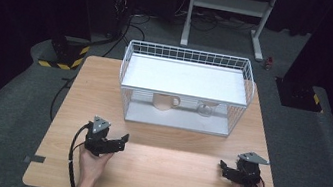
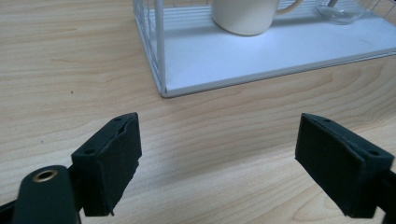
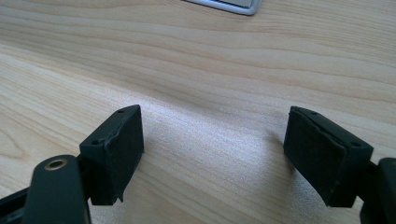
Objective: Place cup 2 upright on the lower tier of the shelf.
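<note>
A white wire rack (image 1: 184, 87) with a solid shelf on top stands at the far middle of the wooden table (image 1: 157, 173). On its lower tray sit a cream mug (image 1: 165, 102) and a clear glass (image 1: 205, 110). My left gripper (image 1: 121, 139) is low over the table's near left, open and empty, and points toward the rack. In the left gripper view the rack's near corner (image 2: 163, 88), the mug (image 2: 245, 16) and the glass (image 2: 337, 10) lie beyond the jaws. My right gripper (image 1: 221, 167) hovers at the near right, open and empty, angled leftward.
Beyond the table is grey carpet with a white stand (image 1: 228, 12), black equipment and yellow-black striped bases (image 1: 61, 59). Cables trail on the floor at the back left. In the right gripper view a corner of the rack's tray (image 3: 233, 5) lies at the top edge.
</note>
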